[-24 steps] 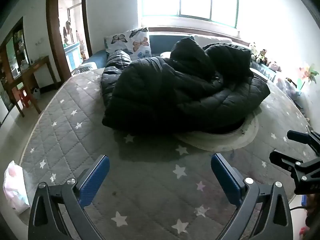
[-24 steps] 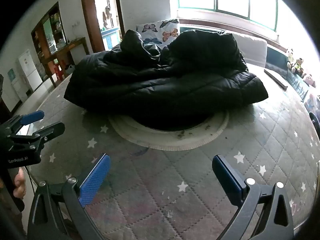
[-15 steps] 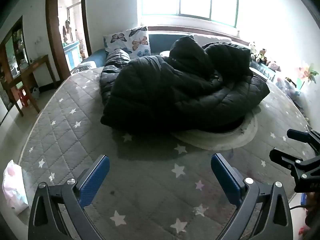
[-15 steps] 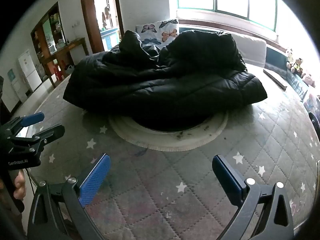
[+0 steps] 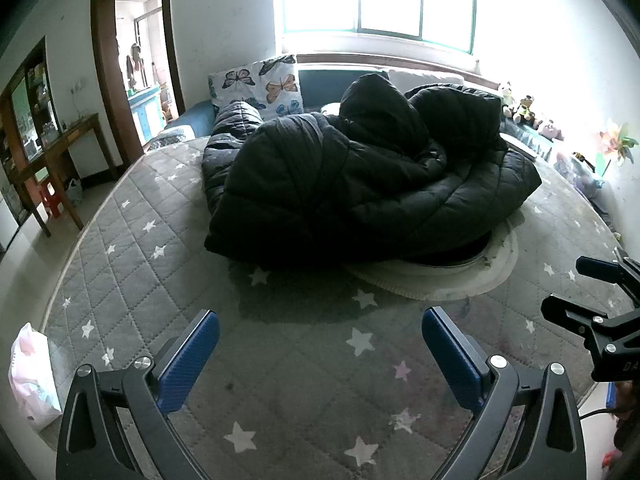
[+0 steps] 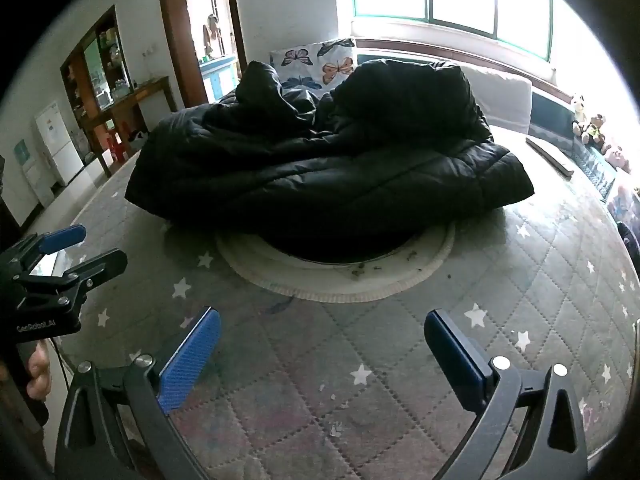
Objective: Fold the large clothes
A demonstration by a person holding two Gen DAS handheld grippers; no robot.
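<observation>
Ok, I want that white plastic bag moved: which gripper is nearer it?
Left. The left gripper sits just right of the white bag; the right gripper is farther right, beyond the left one.

jacket [image 5: 360,184]: black quilted cloth, slight sheen
mattress [image 6: 400,380]: grey stitched fabric, matt
pads [image 5: 188,360]: blue textured

Black quilted coat [image 5: 360,184] on grey star-patterned mattress [image 5: 132,256]; butterfly-print pillow [image 5: 260,86]; blue pads [image 5: 188,360].
</observation>
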